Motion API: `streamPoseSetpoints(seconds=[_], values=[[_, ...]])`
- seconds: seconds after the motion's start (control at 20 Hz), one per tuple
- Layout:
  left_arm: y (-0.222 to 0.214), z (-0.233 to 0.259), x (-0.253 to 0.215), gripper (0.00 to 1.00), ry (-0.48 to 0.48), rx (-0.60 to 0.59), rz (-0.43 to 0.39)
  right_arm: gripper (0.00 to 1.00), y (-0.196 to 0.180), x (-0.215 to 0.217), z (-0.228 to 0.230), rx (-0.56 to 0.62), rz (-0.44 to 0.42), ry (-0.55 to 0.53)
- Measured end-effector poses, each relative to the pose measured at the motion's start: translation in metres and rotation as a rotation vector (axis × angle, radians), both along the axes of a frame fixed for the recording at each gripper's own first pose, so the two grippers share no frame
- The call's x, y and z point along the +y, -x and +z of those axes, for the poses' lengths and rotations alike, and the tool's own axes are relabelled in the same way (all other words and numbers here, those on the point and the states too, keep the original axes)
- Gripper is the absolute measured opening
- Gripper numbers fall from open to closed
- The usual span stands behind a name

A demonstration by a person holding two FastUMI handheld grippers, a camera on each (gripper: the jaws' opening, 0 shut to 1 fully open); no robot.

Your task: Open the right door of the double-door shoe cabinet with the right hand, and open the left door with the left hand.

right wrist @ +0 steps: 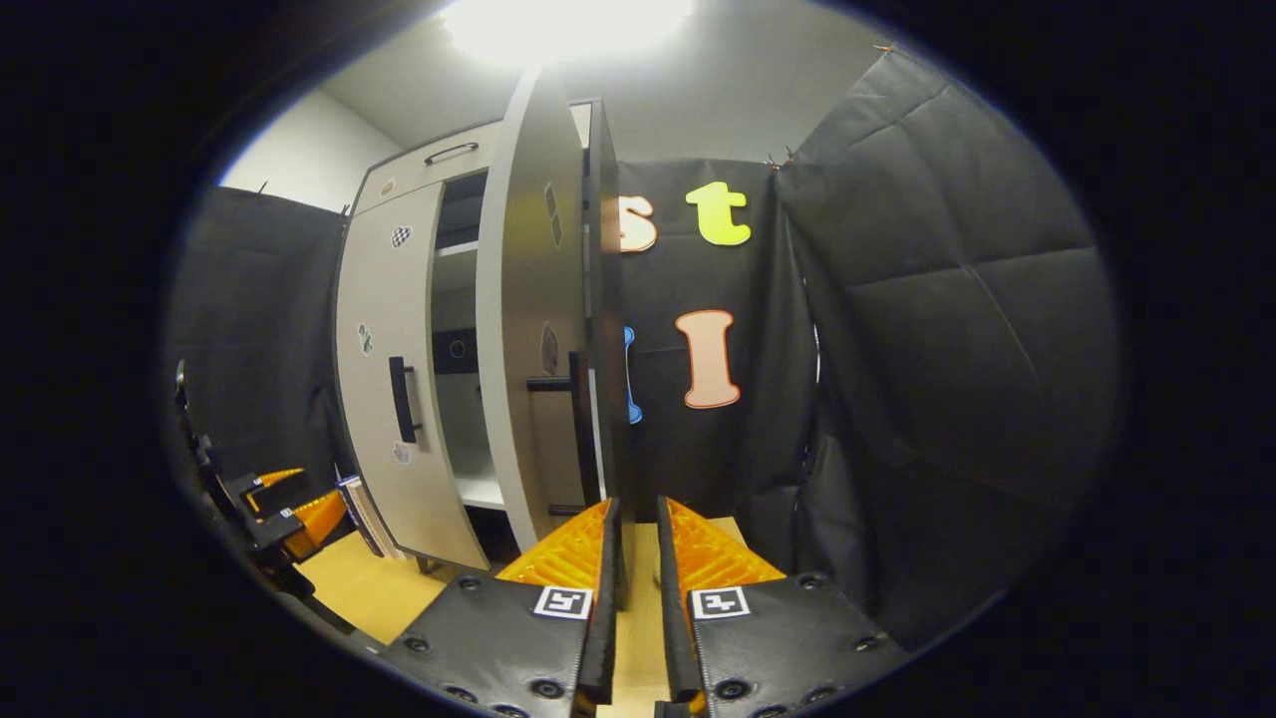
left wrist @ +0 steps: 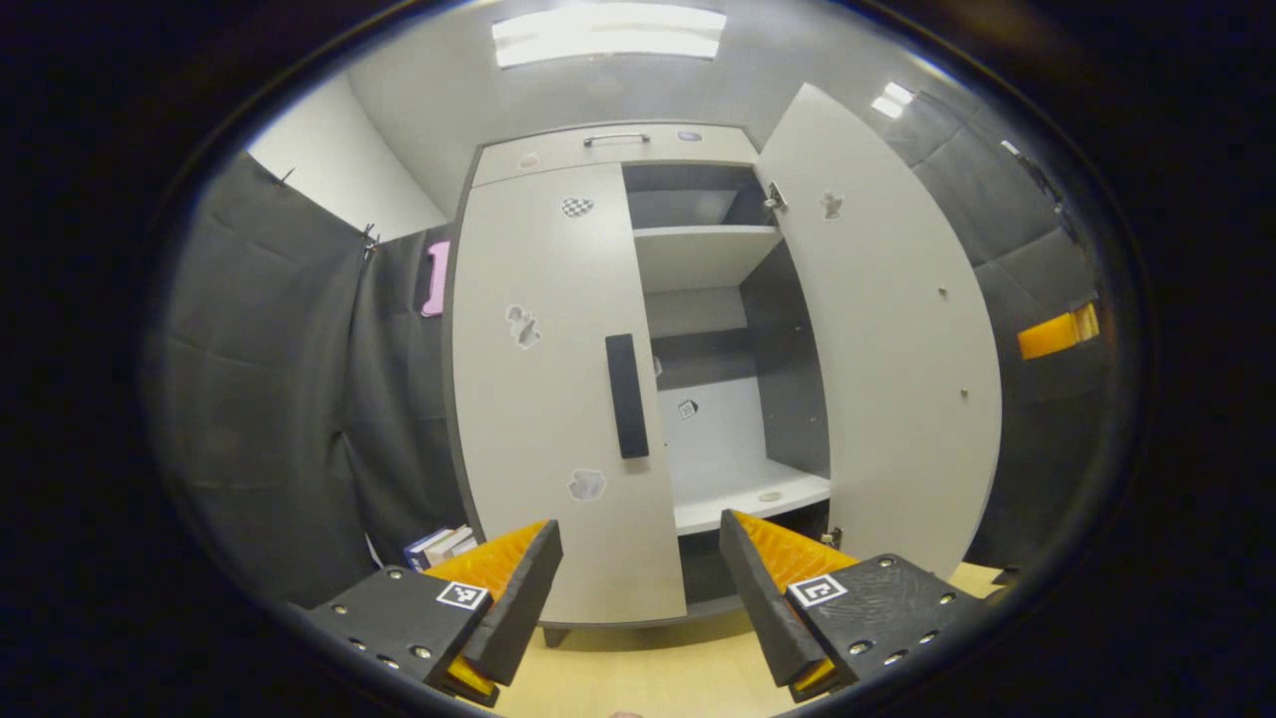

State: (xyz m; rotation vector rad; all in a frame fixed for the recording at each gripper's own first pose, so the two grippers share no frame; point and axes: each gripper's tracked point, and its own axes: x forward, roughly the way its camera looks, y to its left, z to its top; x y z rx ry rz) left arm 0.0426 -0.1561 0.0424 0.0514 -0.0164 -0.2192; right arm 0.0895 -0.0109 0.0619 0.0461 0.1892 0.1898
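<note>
The shoe cabinet faces me in the left gripper view. Its left door is closed, with a dark vertical handle near its inner edge. The right door is swung wide, baring shelves. My left gripper is open below the left door's handle, short of it, holding nothing. In the right gripper view the right door stands nearly edge-on, its handle on the outer face. My right gripper has only a narrow slit between its fingers, just below the door's dark free edge. The left gripper shows low left.
Books stand on the wooden floor by the cabinet's left foot. A drawer with a metal handle tops the cabinet. Black padded cloth walls the booth closely on the right and on the left.
</note>
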Motion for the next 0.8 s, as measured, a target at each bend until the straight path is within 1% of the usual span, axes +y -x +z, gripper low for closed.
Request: streamPoseSetpoints(seconds=[0.05, 0.1, 0.2, 0.25, 0.3, 0.35, 0.4, 0.45, 0.5, 0.8], values=[[-0.002, 0.004, -0.002, 0.94, 0.001, -0.005, -0.002, 0.33, 0.002, 0.0, 0.001, -0.006, 0.004, 0.003], [-0.007, 0.007, -0.004, 0.94, 0.0, -0.011, -0.005, 0.54, 0.002, 0.0, 0.001, -0.015, 0.007, 0.005], [-0.018, 0.017, -0.011, 0.94, -0.003, -0.023, -0.012, 0.96, 0.002, -0.009, 0.0, -0.037, -0.022, 0.025], [-0.023, 0.021, -0.014, 0.94, -0.002, -0.028, -0.016, 0.95, 0.005, -0.015, 0.001, -0.041, -0.041, 0.038], [-0.03, 0.024, -0.016, 0.94, -0.001, -0.03, -0.021, 0.99, 0.006, -0.019, 0.0, -0.044, -0.056, 0.044], [-0.037, 0.029, -0.019, 0.94, 0.003, -0.031, -0.026, 0.95, 0.007, -0.021, 0.0, -0.042, -0.063, 0.043], [-0.044, 0.032, -0.023, 0.94, 0.012, -0.029, -0.035, 0.98, 0.009, -0.021, -0.001, -0.039, -0.069, 0.036], [-0.05, 0.036, -0.027, 0.94, 0.024, -0.026, -0.042, 0.95, 0.01, -0.023, -0.002, -0.034, -0.077, 0.03], [-0.058, 0.04, -0.029, 0.94, 0.032, -0.026, -0.045, 0.99, 0.012, -0.026, -0.005, -0.028, -0.089, 0.025], [-0.109, 0.055, -0.025, 0.93, 0.059, -0.01, -0.025, 0.99, 0.023, -0.036, -0.014, 0.006, -0.143, -0.004]])
